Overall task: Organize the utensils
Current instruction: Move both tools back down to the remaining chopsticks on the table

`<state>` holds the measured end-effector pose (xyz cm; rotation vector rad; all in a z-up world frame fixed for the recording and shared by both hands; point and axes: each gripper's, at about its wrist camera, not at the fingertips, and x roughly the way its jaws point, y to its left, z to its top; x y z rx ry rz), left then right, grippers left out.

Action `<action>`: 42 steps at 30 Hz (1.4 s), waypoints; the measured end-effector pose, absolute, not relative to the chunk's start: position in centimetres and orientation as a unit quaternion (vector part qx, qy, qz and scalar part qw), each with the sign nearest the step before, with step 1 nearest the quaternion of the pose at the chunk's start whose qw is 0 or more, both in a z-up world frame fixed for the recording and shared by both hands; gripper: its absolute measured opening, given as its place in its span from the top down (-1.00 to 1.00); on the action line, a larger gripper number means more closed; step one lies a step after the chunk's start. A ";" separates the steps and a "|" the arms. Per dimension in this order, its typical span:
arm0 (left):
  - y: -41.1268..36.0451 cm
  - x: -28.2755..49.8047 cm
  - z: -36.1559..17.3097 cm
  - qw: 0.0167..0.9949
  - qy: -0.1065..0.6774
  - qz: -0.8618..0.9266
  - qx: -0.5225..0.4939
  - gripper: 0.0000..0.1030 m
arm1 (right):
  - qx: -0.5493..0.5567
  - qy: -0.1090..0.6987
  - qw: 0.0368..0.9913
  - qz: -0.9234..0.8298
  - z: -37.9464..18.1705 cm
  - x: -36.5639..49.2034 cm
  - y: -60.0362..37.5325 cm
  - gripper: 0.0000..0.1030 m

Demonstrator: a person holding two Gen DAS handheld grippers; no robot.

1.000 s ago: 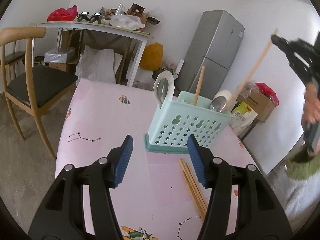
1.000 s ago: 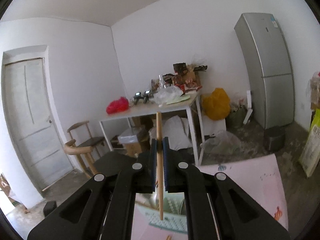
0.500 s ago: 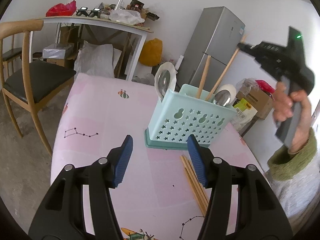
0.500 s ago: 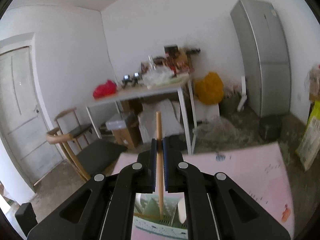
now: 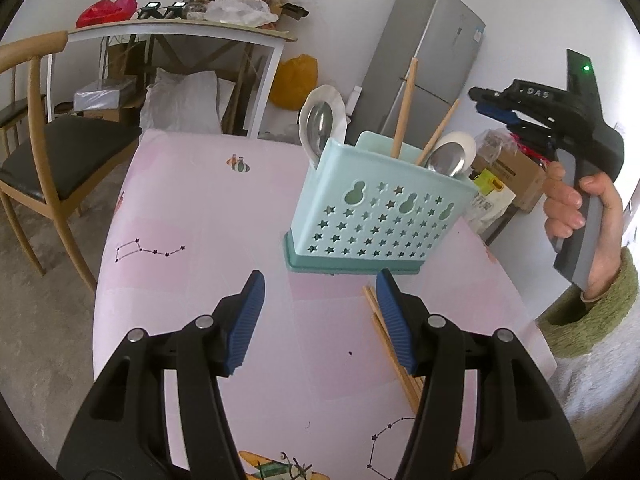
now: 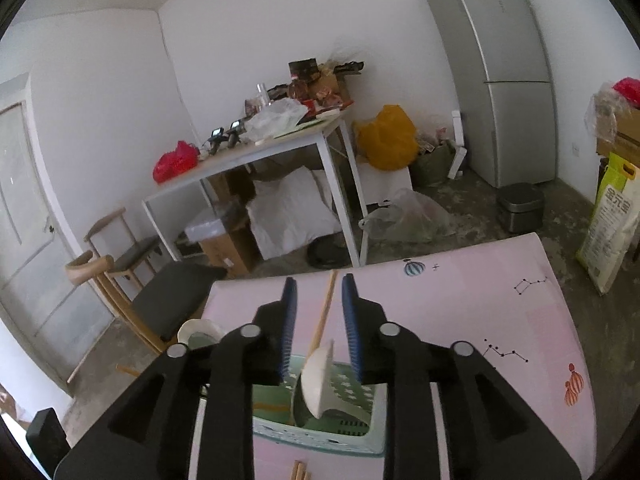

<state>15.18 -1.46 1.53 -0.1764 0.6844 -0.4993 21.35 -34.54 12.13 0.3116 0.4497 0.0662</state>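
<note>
Here the right tool (image 6: 319, 312) is opening, its pads clear of the chopstick (image 6: 325, 312) between them, which leans in the basket (image 5: 380, 216) on the pink table (image 5: 192, 216). The left tool (image 5: 320, 308) hangs wide and empty before the basket, just beside more chopsticks (image 5: 390, 354) lying on the table.

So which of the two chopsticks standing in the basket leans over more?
The shorter chopstick, on the right beside the metal spoon; it slants right, while the taller one stands nearly upright in the basket.
</note>
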 end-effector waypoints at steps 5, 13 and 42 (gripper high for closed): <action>-1.8 15.0 1.4 0.908 0.336 -0.237 -0.080 -0.06 | 0.160 0.198 0.966 0.033 13.0 20.0 -35.1 0.35; -2.3 14.8 1.9 0.911 0.332 -0.234 -0.070 -0.06 | 0.177 0.164 0.970 0.041 14.3 18.0 -36.1 0.18; -9.8 9.1 -4.3 0.854 0.434 -0.286 0.024 0.21 | 0.161 0.420 0.891 0.067 -5.0 6.2 -30.7 -0.04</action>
